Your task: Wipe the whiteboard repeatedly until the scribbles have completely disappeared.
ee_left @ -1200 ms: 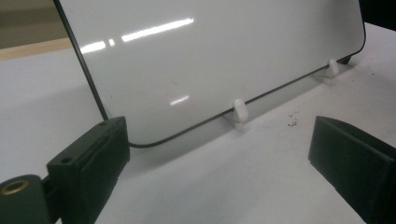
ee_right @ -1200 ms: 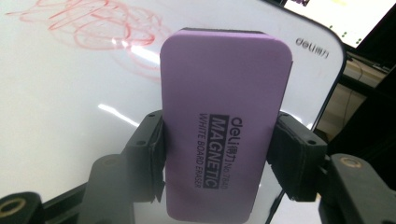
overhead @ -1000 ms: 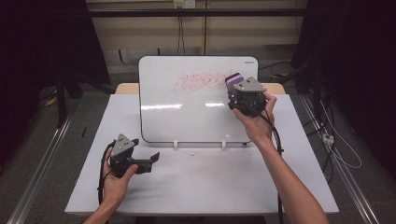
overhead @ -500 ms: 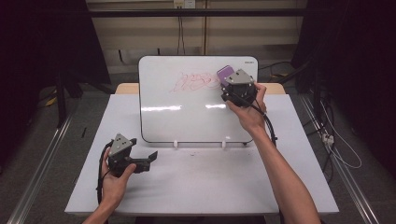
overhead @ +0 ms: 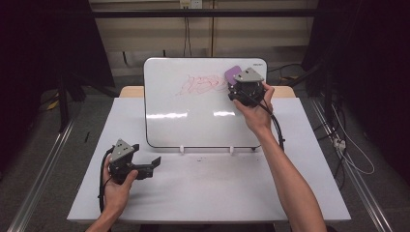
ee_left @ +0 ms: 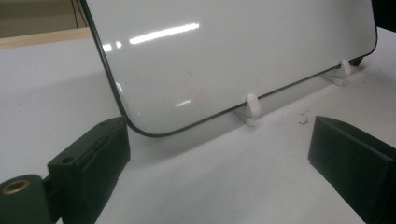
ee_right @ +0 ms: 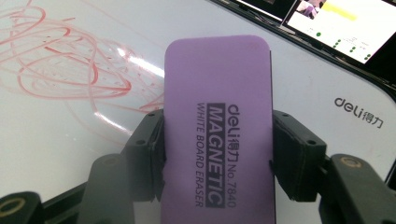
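Purple magnetic whiteboard eraser (ee_right: pixel 217 135) clamped across its narrow sides in the right tool (ee_right: pixel 217 154), jaws closed hard on it, printed label facing the camera. Seen from the high view, eraser (overhead: pixel 232 74) up at the top right of the whiteboard (overhead: pixel 193 125), just beside the right end of the red scribble (overhead: pixel 203 85). Whiteboard propped at a backward lean on two small white clips (ee_left: pixel 251 108) on the white counter (overhead: pixel 212 188). Step in hand judged as wiping off the red marker. To do well: keep the felt face flat against the leaning board rather than on an edge, press lightly enough that the board does not slide or tip back off its clips, sweep across the scribble in overlapping passes, and cover the faint outer loops as well as the dense middle. Grip to remain square so the eraser does not twist between the jaws. Right hand (overhead: pixel 254 108) raised with forearm stretched forward over the counter, wrist cocked up toward the board's upper edge. Left tool (overhead: pixel 153 164) low near the board's lower left corner, jaws wide apart with nothing between, left hand (overhead: pixel 118 181) resting near the counter; well placed to steady the board if needed.
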Tool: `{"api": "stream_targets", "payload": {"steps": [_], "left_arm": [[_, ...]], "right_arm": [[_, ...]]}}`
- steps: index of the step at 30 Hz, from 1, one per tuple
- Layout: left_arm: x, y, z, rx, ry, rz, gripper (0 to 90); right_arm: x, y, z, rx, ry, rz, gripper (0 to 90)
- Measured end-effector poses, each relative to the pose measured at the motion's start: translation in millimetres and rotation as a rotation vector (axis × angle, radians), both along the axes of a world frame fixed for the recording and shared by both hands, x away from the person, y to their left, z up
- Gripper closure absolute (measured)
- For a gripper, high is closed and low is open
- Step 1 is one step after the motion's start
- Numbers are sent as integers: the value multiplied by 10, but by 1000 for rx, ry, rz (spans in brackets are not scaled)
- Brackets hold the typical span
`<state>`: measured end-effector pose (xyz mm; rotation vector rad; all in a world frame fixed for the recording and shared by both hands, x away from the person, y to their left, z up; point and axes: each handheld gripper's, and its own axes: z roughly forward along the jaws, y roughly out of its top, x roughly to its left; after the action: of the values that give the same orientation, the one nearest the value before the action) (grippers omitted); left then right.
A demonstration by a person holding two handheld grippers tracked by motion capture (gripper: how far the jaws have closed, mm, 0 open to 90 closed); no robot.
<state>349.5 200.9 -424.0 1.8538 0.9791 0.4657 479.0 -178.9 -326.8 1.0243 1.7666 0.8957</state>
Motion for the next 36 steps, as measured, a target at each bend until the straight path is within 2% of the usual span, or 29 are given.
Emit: {"api": "stream_targets", "payload": {"steps": [5, 9, 13, 16, 19, 22, 24, 25, 26, 27, 29, 32, 33, 36], "left_arm": [[-4, -10, -13, 14, 0, -10, 54], [4, -23, -27, 16, 6, -16, 54], [13, -22, -26, 15, 7, -18, 55], [15, -19, -27, 14, 6, -19, 55], [12, -19, -27, 13, 6, -20, 55], [-1, -12, -20, 13, 0, -20, 55], [-7, -3, -20, 13, 3, -18, 55], [-6, 3, -22, 14, 2, -18, 55], [-5, 5, -24, 12, 2, -17, 55], [-3, 9, -24, 12, 3, -16, 55], [3, 11, -25, 12, 2, -11, 55], [13, 8, -26, 10, 7, -10, 55], [14, 9, -24, 14, 4, -13, 56], [5, 13, -18, 14, 4, -9, 56]], "right_arm": [[15, -16, -8, 33, 7, -7, 415], [10, 28, -18, 40, 11, -9, 415], [6, 174, -46, 22, 26, 17, 415], [-20, 371, -101, 21, 57, 74, 416], [-39, 460, -121, -1, 59, 88, 416], [-29, 408, -94, 13, 61, 71, 417], [15, 240, -25, 53, 57, 17, 417], [64, 12, 55, 117, 55, -46, 417], [64, 12, 55, 117, 55, -46, 417], [95, -177, 121, 140, 47, -100, 418], [119, -304, 167, 176, 49, -124, 418], [129, -315, 183, 186, 51, -140, 417], [131, -279, 178, 169, 47, -147, 417], [130, -130, 134, 158, 56, -122, 417]]}}
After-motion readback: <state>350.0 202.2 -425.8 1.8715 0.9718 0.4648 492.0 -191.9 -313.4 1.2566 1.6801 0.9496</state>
